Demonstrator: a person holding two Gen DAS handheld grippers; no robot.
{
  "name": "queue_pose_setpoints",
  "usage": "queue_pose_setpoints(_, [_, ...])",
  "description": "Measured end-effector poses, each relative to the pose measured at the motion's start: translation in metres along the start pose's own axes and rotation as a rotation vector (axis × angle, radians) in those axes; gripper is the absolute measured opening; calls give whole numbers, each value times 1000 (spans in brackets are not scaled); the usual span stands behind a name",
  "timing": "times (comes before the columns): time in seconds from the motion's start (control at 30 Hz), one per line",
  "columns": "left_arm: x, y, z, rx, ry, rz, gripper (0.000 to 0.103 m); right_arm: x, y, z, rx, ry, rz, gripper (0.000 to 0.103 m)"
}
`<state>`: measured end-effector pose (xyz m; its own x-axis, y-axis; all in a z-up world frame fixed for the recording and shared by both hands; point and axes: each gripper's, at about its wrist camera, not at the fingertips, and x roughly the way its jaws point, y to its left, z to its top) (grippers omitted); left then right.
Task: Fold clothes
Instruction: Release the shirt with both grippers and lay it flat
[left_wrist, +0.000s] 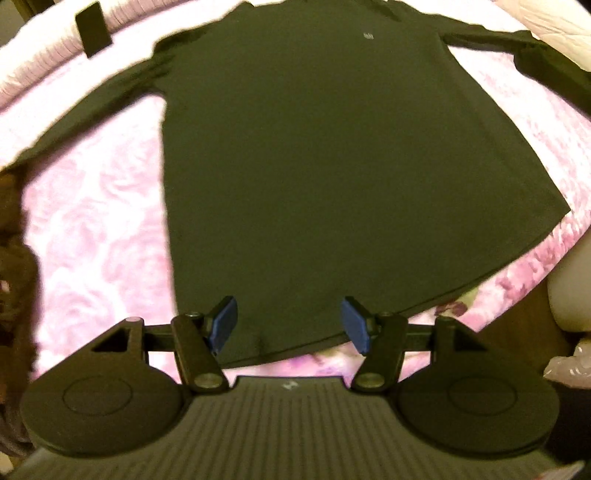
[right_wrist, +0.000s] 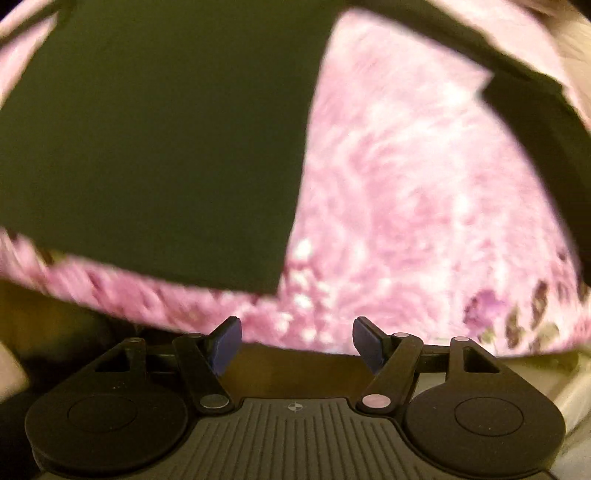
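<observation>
One dark long-sleeved shirt lies spread flat on a pink flowered bedspread, filling the middle of the left wrist view; its collar sits at the top of the frame, its sleeves reach out to the upper left and upper right, and its hem runs along the bottom, just above the gripper. The left gripper hangs over that hem with its blue pads parted and nothing between them — released, not gripping; the right gripper is likewise spread and empty, poised over the near edge of the bedspread, with the shirt's lower corner just above it in the frame and one sleeve at the upper right. The right view is blurred, so fine detail there cannot be read. By the look of things the garment is laid out and no fold has been made yet; the step in hand seems to be the approach. The next move calls for each gripper to settle on an edge — hem corner or sleeve — and pinch only the cloth, not the bedspread beneath.
</observation>
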<state>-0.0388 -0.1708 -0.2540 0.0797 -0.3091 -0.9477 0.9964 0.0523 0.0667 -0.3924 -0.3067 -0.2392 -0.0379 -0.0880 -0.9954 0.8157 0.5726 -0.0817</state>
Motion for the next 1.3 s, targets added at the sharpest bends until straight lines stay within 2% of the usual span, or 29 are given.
queue_pose_setpoints(0.17, [-39,7,2,-17,-37,20,58,-58,29,17,6,-134,11,70])
queue_pose_setpoints(0.3, [-64,3,4,-47,-65,34,59,-84,51,39,15,-184,40,70])
queue_pose_setpoints(0.37, [-76,0,3,-59,-77,48,59,-94,57,37,15,-200,48,70])
queue_pose_setpoints(0.57, [-109,-12,-5,-110,-98,76,59,-112,65,35,7,-244,87,70])
queue_pose_setpoints(0.83, [-141,-35,-7,-125,-141,99,59,-139,69,19,-10,-294,138,70])
queue_pose_setpoints(1.07, [-159,-42,-7,-149,-168,119,59,-151,73,8,-33,-316,174,70])
queue_pose_setpoints(1.3, [-170,-37,-13,-175,-179,154,59,-153,74,11,-53,-342,197,70])
